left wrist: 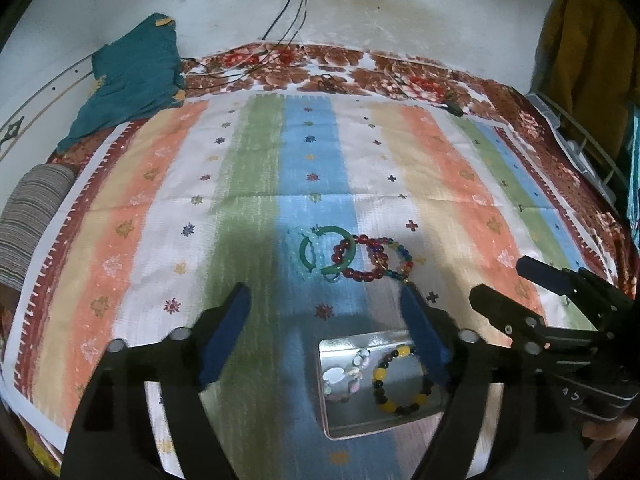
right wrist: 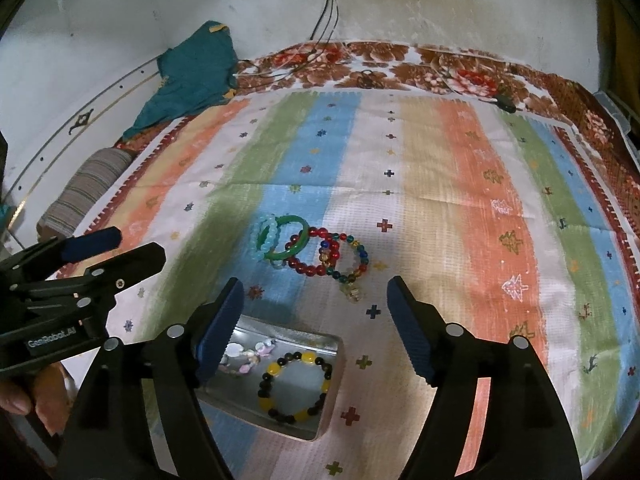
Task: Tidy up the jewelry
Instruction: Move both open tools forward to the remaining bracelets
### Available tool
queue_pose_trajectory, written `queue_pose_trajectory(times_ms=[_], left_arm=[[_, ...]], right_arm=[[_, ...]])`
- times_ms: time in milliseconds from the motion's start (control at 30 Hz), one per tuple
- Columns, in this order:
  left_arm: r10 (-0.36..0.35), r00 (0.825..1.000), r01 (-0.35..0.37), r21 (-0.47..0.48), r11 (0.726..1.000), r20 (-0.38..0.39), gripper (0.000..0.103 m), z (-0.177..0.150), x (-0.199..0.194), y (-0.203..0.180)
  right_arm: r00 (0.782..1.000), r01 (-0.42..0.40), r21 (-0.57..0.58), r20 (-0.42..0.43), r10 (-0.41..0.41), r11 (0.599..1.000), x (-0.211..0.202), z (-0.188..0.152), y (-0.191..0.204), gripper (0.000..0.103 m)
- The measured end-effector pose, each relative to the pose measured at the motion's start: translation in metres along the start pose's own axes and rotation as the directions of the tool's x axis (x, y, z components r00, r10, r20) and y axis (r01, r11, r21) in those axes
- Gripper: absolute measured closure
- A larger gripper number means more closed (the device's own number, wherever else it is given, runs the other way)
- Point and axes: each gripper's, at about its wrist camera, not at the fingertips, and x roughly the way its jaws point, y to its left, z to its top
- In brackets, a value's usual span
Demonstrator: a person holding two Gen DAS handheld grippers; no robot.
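Striped bedspread [right wrist: 460, 200] carries, left to right, the wide-spread left tool [left wrist: 324, 328], a tin [right wrist: 332, 344] already holding two bracelets, piled bracelets [right wrist: 316, 252] awaiting sorting beyond it, and the wide-spread right tool [right wrist: 314, 322].

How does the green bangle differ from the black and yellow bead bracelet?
The green bangle is one smooth solid ring; the black and yellow bead bracelet is a string of separate beads. The bangle lies on the striped cloth, overlapping other bracelets; the bead bracelet lies inside the metal tin. Both lie flat.
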Motion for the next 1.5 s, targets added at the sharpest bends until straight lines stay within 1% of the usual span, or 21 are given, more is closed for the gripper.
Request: queue_pose_trajectory(times_ms=[67,167,467,600,733,800,967,1133,1500], left_arm=[[0.007,1.000,-0.007,-0.007,1.000,0.010,0.016,0.002,0.000,0.002],[0.012,1.000,-0.012,-0.019,1.000,0.010,0.013,0.006,0.004,0.005],[0.052,0.999,-0.052,-0.014,0.999,-0.014,0.013,0.011,0.020,0.014],[0.073,0.997,-0.073,-0.019,0.997,-0.019,0.013,0.012,0.028,0.017],[0.073,0.997,-0.073,-0.021,0.997,-0.014,0.012,0.016,0.033,0.017],[0.077,0.997,-0.077,-0.019,0.997,-0.018,0.012,0.018,0.036,0.017],[0.092,0.995,-0.093,-0.023,0.995,-0.041,0.012,0.023,0.051,0.022],[0.106,0.992,-0.107,-0.014,0.994,-0.068,0.012,0.024,0.066,0.025],[0.110,0.988,-0.111,-0.005,0.994,-0.111,0.014,0.028,0.090,0.030]], right_arm=[[1.000,0.012,-0.004,-0.004,-0.012,1.000,0.002,0.001,-0.001,0.019],[1.000,0.024,-0.011,-0.014,-0.024,1.000,0.004,0.002,-0.005,0.018],[0.999,0.023,-0.001,-0.041,-0.023,1.000,0.014,0.008,-0.015,0.018],[0.999,0.032,-0.003,-0.038,-0.032,0.999,0.019,0.011,-0.019,0.015],[0.999,0.035,-0.011,-0.032,-0.036,0.999,0.023,0.014,-0.021,0.013],[0.998,0.037,-0.008,-0.043,-0.037,0.999,0.027,0.015,-0.023,0.013],[0.996,0.046,-0.010,-0.075,-0.046,0.999,0.039,0.016,-0.026,0.013],[0.995,0.035,0.004,-0.097,-0.035,0.999,0.051,0.019,-0.028,0.013],[0.989,0.059,0.004,-0.135,-0.058,0.998,0.072,0.024,-0.033,0.013]])
